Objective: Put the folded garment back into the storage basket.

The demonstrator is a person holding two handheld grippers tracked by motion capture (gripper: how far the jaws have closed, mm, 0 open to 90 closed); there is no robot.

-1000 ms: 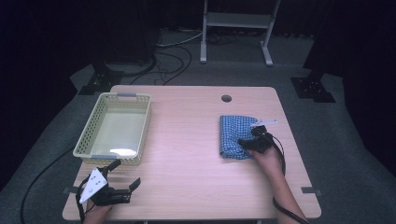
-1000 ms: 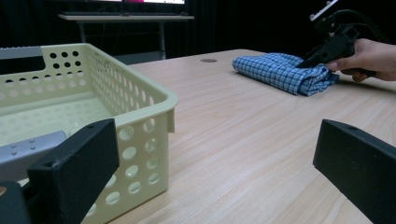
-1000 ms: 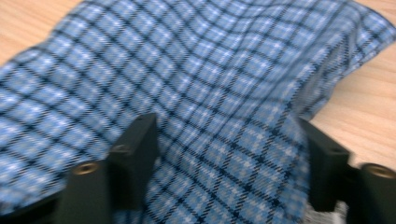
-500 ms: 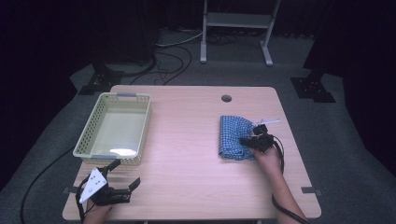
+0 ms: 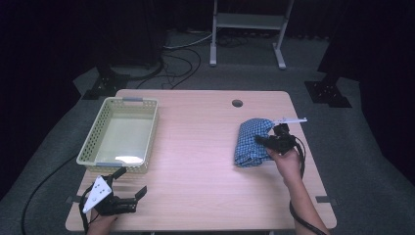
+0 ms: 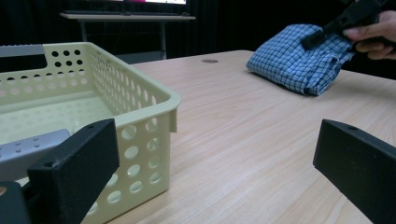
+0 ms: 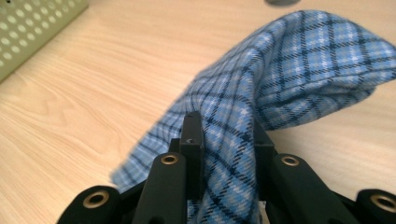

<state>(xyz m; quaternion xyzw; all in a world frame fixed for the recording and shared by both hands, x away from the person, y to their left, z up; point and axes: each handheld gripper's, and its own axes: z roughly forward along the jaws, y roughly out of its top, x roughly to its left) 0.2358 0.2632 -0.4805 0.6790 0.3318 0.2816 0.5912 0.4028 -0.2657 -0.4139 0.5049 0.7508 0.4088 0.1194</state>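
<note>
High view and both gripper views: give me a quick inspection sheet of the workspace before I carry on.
Surface: wooden table, bare, grommet hole at far edge.
Job's things: blue checked cloth, folded, right side; one end raised. Yellow basket, left side, empty.
Clutter: nothing seen.
Grippers: right gripper shut on the cloth; left gripper open, near the basket.
Cables: one trails from each gripper; more on the floor beyond.
Surroundings: dark room, grey floor, metal stand.

The left gripper [image 6: 212, 163] hangs with jaws wide apart beside a pale yellow basket [image 6: 140, 98]; far across the tabletop [image 6: 243, 140], another gripper [image 6: 322, 35] pinches a blue checked cloth [image 6: 299, 58].
</note>
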